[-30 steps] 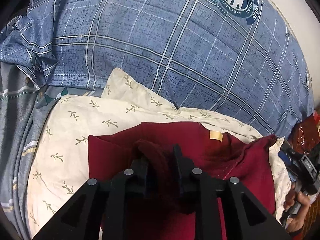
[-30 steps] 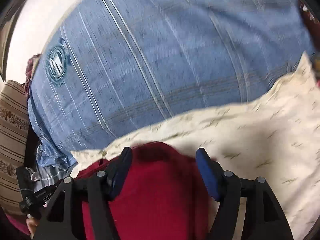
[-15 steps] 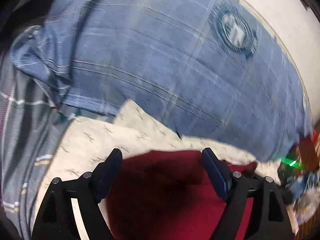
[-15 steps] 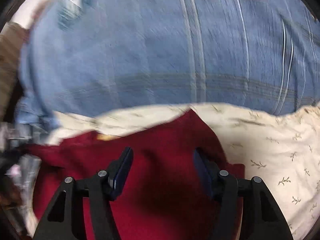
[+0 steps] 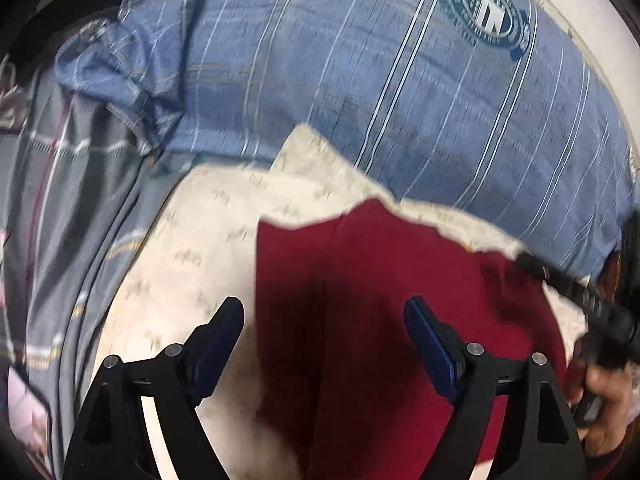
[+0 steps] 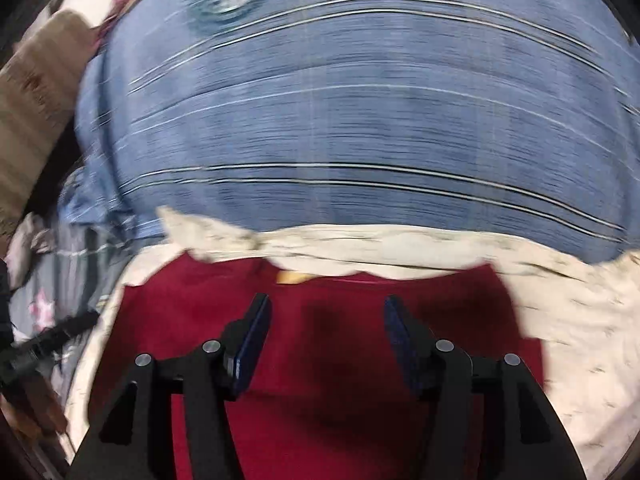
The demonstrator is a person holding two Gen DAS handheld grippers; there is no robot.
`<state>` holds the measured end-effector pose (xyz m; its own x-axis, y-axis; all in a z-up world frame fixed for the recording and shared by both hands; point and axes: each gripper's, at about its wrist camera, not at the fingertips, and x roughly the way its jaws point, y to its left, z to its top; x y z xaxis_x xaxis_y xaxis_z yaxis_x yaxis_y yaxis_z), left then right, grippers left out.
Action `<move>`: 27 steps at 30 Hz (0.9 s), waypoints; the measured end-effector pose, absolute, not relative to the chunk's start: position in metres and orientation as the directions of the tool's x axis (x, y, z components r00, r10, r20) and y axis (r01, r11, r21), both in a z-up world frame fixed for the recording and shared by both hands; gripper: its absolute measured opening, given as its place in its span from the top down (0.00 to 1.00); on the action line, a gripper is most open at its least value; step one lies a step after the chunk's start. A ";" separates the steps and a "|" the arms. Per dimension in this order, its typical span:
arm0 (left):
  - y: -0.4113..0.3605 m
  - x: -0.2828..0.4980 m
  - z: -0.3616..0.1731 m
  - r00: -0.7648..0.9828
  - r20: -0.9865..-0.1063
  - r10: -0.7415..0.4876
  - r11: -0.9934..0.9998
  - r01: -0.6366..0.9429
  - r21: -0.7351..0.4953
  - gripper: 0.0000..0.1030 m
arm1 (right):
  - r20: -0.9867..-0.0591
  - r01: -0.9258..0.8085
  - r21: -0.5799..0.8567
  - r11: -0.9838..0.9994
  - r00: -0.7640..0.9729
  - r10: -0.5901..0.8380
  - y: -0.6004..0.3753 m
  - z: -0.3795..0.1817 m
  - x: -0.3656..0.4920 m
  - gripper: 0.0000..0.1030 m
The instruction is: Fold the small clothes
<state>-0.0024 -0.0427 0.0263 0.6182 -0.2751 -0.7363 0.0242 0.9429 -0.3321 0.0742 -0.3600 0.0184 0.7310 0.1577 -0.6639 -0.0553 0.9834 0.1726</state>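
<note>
A dark red garment (image 5: 384, 300) lies folded on a cream cloth with small leaf prints (image 5: 192, 256). My left gripper (image 5: 324, 320) is open and empty above the garment's left part. In the right wrist view the same red garment (image 6: 320, 340) lies flat with a small tan label (image 6: 294, 278) at its far edge. My right gripper (image 6: 326, 320) is open and empty above its middle. The right gripper and the hand holding it also show at the right edge of the left wrist view (image 5: 592, 320).
A blue plaid bed cover with a round crest (image 5: 492, 12) fills the far side in both views (image 6: 360, 128). A grey striped cloth (image 5: 60, 220) lies to the left. A brown striped cushion (image 6: 36, 112) sits at the far left.
My left gripper let go of the bunched red cloth and opened. Both grippers pulled back and the garment now lies flatter on the cream cloth.
</note>
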 end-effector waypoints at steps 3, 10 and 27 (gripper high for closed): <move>-0.042 -0.017 0.019 0.595 -0.752 -0.283 0.940 0.018 -0.340 0.20 | -0.659 -0.136 0.191 0.972 0.716 0.230 -0.327 0.019 0.090 0.42; -0.045 -0.014 -0.007 0.559 -0.780 -0.282 0.941 0.004 -0.337 0.19 | -0.733 -0.278 0.215 0.936 0.587 0.343 -0.241 -0.004 0.146 0.30; -0.042 -0.006 -0.006 0.572 -0.773 -0.276 0.942 0.003 -0.334 0.20 | -0.693 -0.157 0.090 0.983 0.699 0.175 -0.291 0.007 0.112 0.46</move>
<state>-0.0057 -0.0418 -0.0061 0.5715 -0.2760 -0.7727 0.0031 0.9424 -0.3343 0.1116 -0.2914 0.0067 0.6992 0.1749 -0.6932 -0.1573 0.9835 0.0896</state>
